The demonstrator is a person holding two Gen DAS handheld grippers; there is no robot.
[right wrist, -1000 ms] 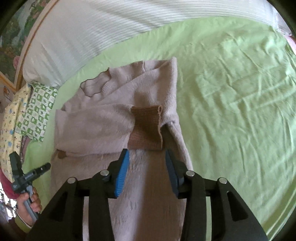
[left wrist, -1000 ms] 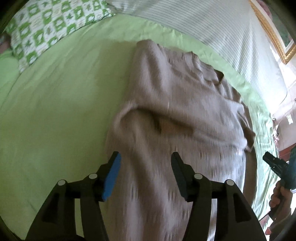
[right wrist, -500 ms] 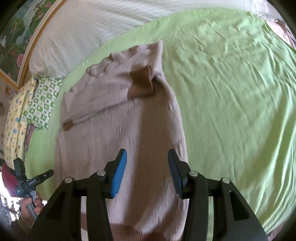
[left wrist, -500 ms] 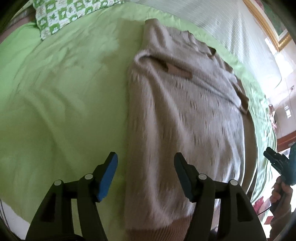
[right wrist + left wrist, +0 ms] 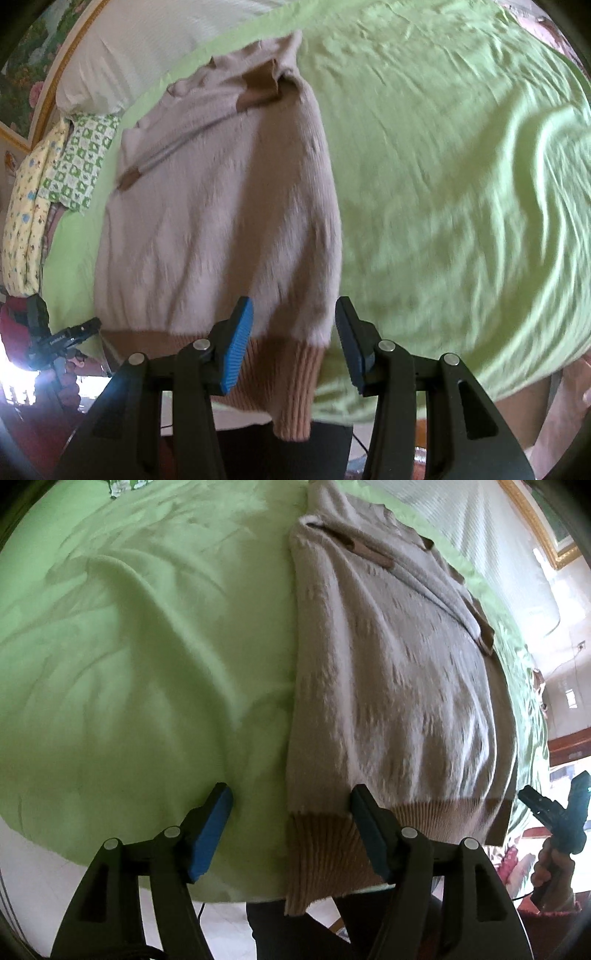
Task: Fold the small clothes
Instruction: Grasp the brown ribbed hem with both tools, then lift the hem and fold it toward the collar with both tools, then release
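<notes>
Two grippers, left gripper [image 5: 290,832] and right gripper [image 5: 293,343], hover with jaws released over the near ribbed hem of a beige sweater [image 5: 388,686] lying on the green sheet [image 5: 147,646]. Sleeves look folded in; the lengthwise body fold remains.

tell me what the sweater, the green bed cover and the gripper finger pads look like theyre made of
Sweater: soft, fuzzy knit, probably wool or acrylic; ribbed tan hem.
Green sheet: thin matte woven cloth, likely cotton, going by its fine creases.
Finger pads: blue, finely ridged, looking like rubber or soft plastic, on black hard-plastic fingers.
</notes>
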